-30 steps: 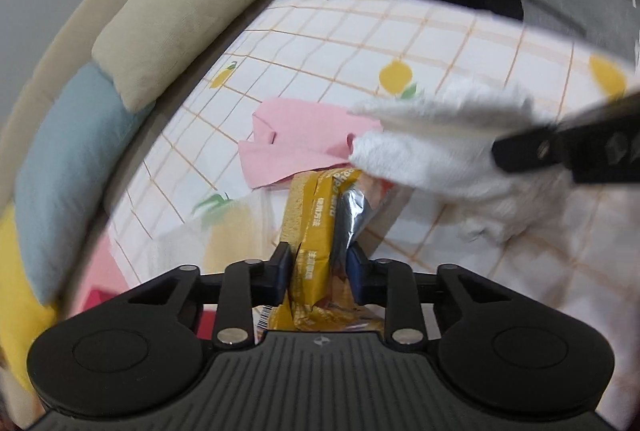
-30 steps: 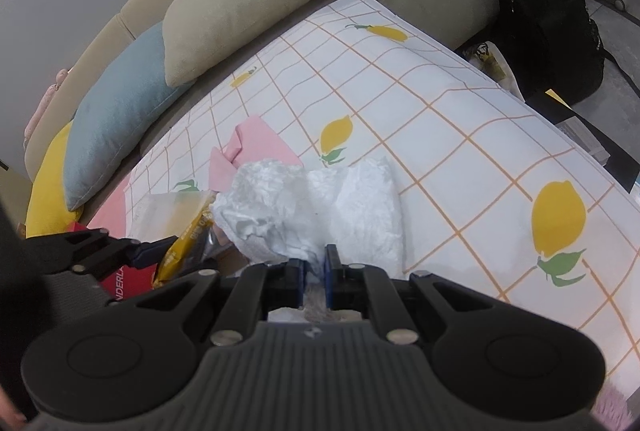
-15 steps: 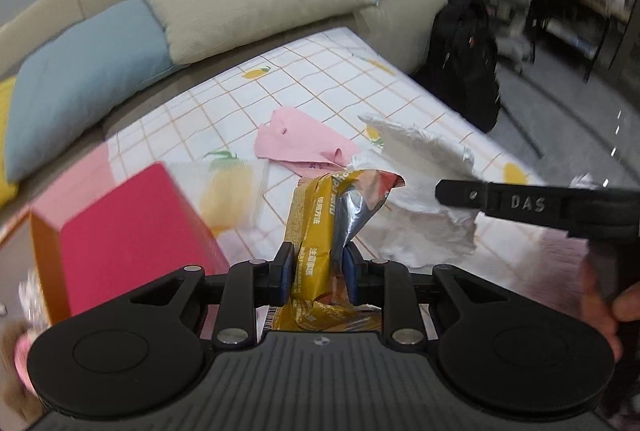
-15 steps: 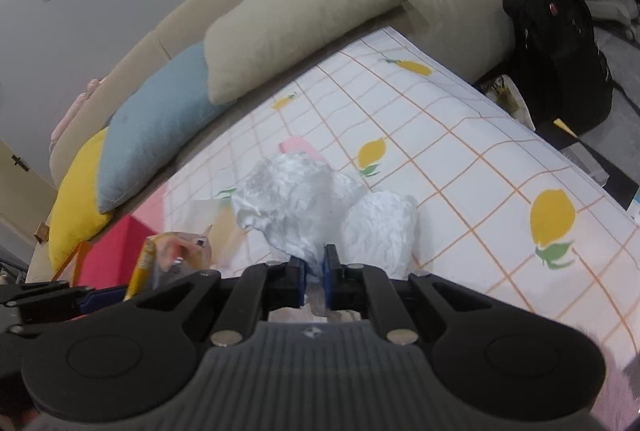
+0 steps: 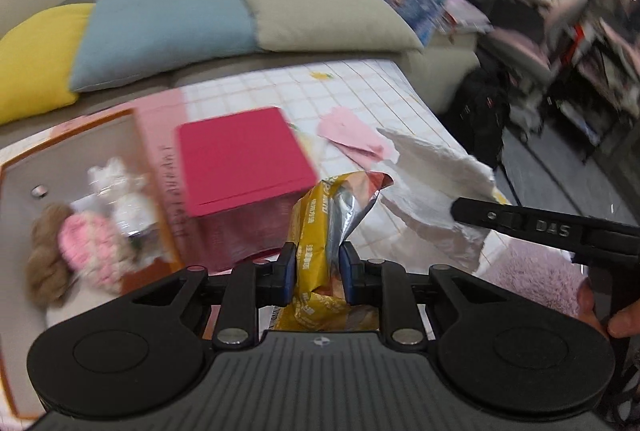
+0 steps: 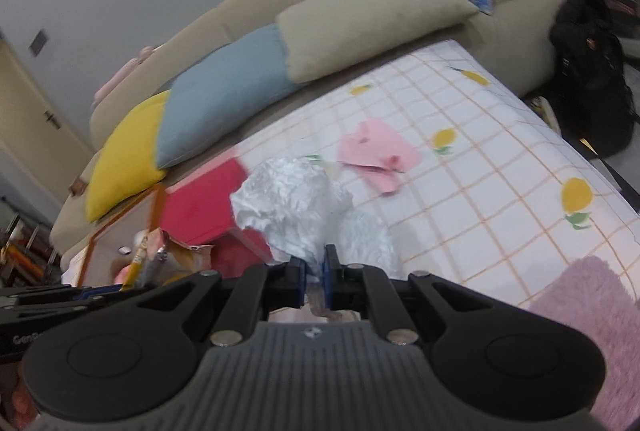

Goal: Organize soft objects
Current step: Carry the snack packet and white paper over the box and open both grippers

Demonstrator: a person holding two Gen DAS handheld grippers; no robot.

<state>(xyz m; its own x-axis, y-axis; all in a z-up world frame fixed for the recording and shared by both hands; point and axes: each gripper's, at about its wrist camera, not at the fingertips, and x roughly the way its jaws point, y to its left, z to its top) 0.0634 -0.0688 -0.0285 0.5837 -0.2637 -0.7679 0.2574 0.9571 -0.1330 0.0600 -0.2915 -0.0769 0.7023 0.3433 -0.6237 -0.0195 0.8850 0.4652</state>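
Observation:
My left gripper is shut on a yellow snack wrapper with a silver inside, held above the table near an open box with a pink-red flap. The box holds plush toys and white items. My right gripper is shut on a crumpled white tissue, held above the lemon-print cloth. The tissue and right gripper also show at the right of the left wrist view. The wrapper shows at the lower left of the right wrist view.
A pink cloth lies on the lemon-print cloth. A fluffy purple mat lies at the near right. Yellow, blue and beige cushions line the sofa behind. A black backpack stands right of the table.
Both grippers have swung left with their loads, away from the pink cloth. The open box with plush toys has come into view under the left gripper.

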